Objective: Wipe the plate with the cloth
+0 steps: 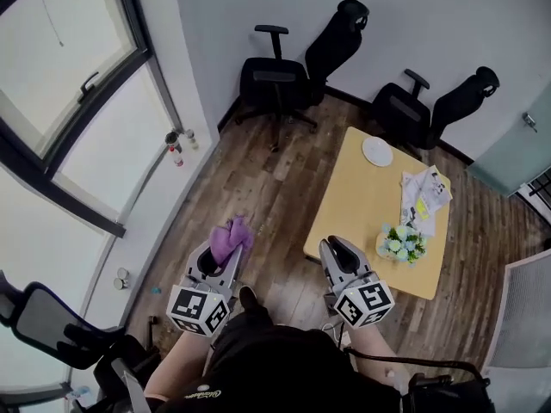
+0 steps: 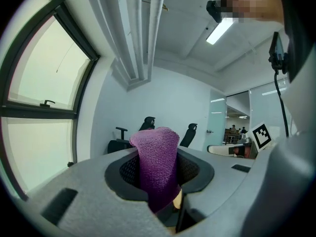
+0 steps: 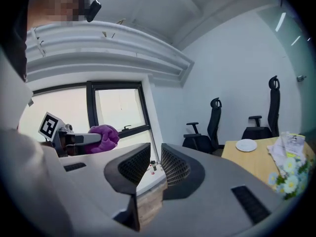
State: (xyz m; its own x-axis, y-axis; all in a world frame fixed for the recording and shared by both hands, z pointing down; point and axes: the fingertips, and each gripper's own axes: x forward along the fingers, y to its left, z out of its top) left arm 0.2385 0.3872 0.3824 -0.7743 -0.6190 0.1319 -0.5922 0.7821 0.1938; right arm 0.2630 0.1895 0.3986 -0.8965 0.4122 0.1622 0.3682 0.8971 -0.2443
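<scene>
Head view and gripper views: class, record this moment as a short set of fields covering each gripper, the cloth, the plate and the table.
Left gripper: jaws shut on the purple cloth, short of the table
Right gripper: jaws slightly apart, nothing between them
Plate: white, at the far end of the table, untouched
Table: wooden, also holds papers and flowers
Wiping: not yet begun
</scene>
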